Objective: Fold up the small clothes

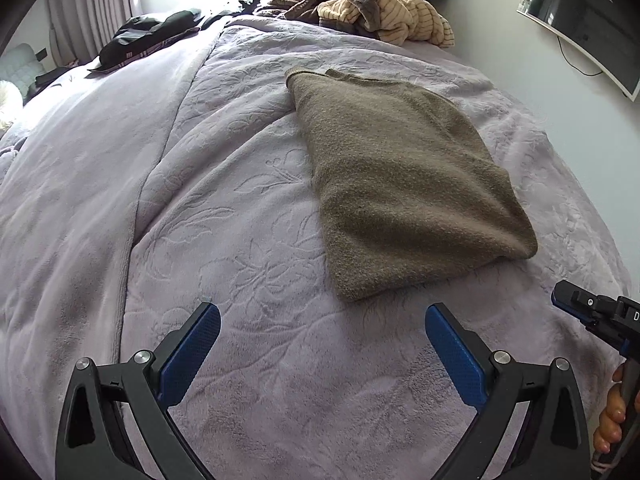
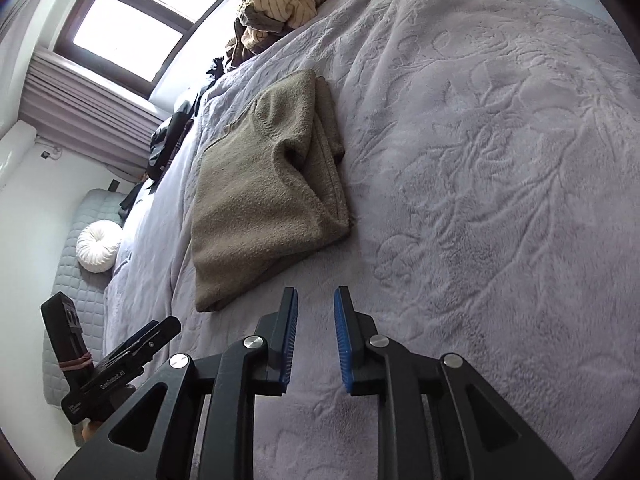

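Left wrist view shows my left tool [image 1: 322,314] hanging over the bed with its blue pads spread wide and nothing between them; only lilac blanket [image 1: 248,240] lies under the gap. Right wrist view shows my right tool [image 2: 316,300] with its pads drawn near to each other but a clear strip of blanket visible between them, so it grips nothing either; I would call it part open, not clamped. Its black nose also pokes into the left view at the lower right edge, beside my fingers [image 1: 610,412] on the handle. Just ahead of both tools lies the brown fleece garment [image 1: 400,176], resting flat on the bed and apart from either tool. It looks folded already: from the left it reads as a tidy oblong with a doubled near edge, and from the right I can see the garment [image 2: 264,188] stacked in layers, a neckline curve on top and the folded edges lined up along its right side. I judge this piece done, or needing at most a small squaring-up. Farther out, at the head of the bed, a heap of striped cream and dark clothes [image 1: 376,4] sits crumpled and unfolded, and a dark item [image 1: 148,36] lies near the far left edge of the bed. So, as I read it, one piece is finished and the heap is what remains; my next job would be to fetch a piece from it.
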Demonstrator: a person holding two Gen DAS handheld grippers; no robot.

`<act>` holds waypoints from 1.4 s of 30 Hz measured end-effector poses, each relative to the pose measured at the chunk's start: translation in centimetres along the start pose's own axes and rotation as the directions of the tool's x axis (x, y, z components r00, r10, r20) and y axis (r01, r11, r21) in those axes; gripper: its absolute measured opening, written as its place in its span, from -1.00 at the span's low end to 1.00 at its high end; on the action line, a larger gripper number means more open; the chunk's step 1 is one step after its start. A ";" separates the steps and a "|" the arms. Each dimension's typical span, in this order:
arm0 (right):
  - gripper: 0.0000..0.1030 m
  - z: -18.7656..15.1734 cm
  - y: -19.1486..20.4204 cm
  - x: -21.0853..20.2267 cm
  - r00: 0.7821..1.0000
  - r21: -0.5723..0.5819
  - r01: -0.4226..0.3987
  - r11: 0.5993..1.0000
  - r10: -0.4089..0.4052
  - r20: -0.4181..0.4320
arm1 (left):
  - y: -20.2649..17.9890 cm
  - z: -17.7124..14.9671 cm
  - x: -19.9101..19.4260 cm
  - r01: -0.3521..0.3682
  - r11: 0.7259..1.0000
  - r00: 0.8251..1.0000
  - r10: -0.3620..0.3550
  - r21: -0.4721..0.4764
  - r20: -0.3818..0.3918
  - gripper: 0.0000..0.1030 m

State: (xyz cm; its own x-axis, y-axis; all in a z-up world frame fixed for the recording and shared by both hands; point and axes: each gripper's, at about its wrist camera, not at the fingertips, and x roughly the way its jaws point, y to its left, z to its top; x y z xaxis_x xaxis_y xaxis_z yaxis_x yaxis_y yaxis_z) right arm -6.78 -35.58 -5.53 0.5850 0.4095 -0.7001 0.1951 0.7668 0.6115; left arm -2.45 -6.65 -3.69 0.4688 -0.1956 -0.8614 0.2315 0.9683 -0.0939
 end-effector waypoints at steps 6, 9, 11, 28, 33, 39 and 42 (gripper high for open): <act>-0.34 -0.7 0.6 -0.4 1.000 -0.019 0.003 1.000 -0.003 -0.010 | -0.5 -0.2 -0.9 -0.004 1.000 1.000 0.004 0.000 0.014 0.99; -0.26 -0.9 0.8 -0.6 1.000 -0.028 0.004 1.000 -0.004 -0.014 | -0.6 -0.3 -1.1 -0.009 1.000 1.000 0.009 0.004 0.019 0.99; -0.10 -1.0 0.8 -0.6 1.000 -0.030 0.007 1.000 -0.007 -0.018 | -0.6 -0.4 -1.2 -0.011 1.000 1.000 0.011 0.003 0.019 0.99; 0.73 -0.9 3.0 -0.9 0.998 -0.159 0.069 0.985 -0.069 0.005 | -0.4 -0.7 -1.7 -0.018 1.000 0.999 0.018 -0.007 0.047 0.99; 0.73 -0.5 3.1 -0.7 0.997 -0.154 0.069 0.986 -0.073 -0.019 | -0.2 -0.6 -1.0 0.010 0.999 1.000 -0.010 -0.038 0.003 0.99; 0.73 0.4 2.6 -1.3 0.996 -0.146 0.091 0.985 -0.094 -0.013 | 0.5 -0.7 -0.2 0.010 0.998 1.000 -0.011 -0.064 -0.026 0.99; 0.73 0.8 2.5 -1.5 0.995 -0.139 0.097 0.986 -0.098 -0.005 | 0.7 -0.6 0.3 0.026 0.997 0.999 -0.029 -0.067 -0.043 0.99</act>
State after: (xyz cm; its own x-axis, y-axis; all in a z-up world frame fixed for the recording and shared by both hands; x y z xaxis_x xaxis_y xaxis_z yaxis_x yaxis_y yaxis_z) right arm -6.53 -34.73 -2.63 0.5592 0.3343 -0.7586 0.1393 0.8642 0.4835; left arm -2.71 -5.97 -4.34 0.4250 -0.2164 -0.8789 0.1856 0.9712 -0.1493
